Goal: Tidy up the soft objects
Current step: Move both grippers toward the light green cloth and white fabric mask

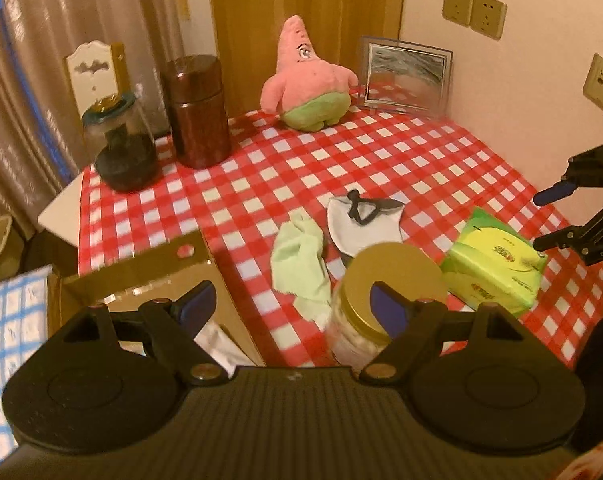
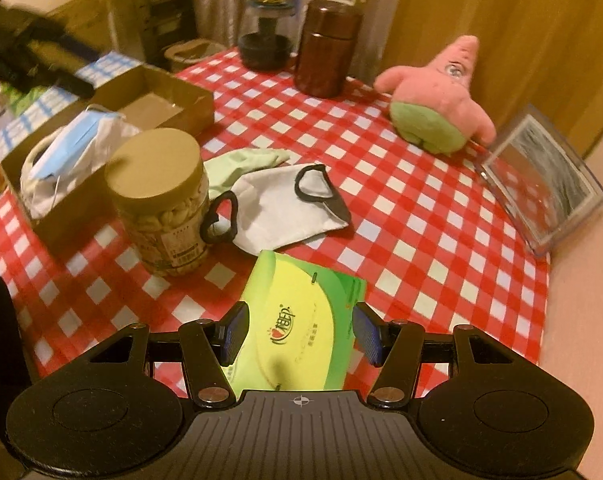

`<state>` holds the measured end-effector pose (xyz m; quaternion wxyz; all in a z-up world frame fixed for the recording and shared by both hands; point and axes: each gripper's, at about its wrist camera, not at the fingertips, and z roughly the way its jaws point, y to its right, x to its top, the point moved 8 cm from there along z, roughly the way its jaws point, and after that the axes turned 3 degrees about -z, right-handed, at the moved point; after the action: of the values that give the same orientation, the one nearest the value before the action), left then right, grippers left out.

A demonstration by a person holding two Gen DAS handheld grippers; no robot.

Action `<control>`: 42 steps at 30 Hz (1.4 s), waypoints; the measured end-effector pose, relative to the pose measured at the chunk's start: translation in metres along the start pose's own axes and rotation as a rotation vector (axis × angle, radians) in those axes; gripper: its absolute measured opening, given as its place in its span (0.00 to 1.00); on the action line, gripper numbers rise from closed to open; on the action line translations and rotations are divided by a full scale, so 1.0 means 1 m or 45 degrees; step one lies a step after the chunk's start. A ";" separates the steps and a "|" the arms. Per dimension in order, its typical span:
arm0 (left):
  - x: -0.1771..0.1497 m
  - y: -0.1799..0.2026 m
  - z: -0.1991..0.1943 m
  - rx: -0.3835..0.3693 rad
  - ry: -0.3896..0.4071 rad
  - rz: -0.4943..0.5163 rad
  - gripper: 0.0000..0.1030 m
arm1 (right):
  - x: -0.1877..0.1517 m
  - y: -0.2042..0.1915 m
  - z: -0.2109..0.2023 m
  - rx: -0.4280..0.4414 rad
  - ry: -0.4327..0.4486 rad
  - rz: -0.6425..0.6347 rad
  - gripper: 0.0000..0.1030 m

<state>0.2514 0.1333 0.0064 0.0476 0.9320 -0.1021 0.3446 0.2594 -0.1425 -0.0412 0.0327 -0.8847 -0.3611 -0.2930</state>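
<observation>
Straddling the green-and-yellow soft tissue pack (image 2: 301,328), the right gripper (image 2: 299,334) has its jaws parted, pads not visibly pressing; the pack's long axis runs away from it. Left gripper (image 1: 291,306) hangs released over the open cardboard box (image 1: 149,276). Red-checked tablecloth (image 2: 421,220), cluttered.

From the left wrist we look steeply down past a gold-lidded jar (image 1: 385,280), close by. From the right wrist we look down over a green tissue pack (image 2: 301,320). Both views share the checked tablecloth (image 1: 381,152) and white mask (image 2: 285,208).
</observation>
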 end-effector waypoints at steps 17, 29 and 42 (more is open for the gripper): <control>0.054 0.006 0.058 -0.054 -0.049 0.310 0.80 | 0.032 0.017 0.038 0.024 -0.022 -0.221 0.56; 0.059 0.000 0.114 -0.107 -0.139 0.292 0.80 | 0.059 0.034 0.081 0.077 -0.051 -0.247 0.56; 0.060 -0.014 0.174 -0.111 -0.224 0.297 0.79 | 0.080 0.040 0.137 0.164 -0.116 -0.213 0.56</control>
<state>0.4089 0.1097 -0.0865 0.0385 0.9375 -0.2282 0.2599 0.3990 -0.0853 -0.1048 0.0485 -0.8598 -0.4530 -0.2305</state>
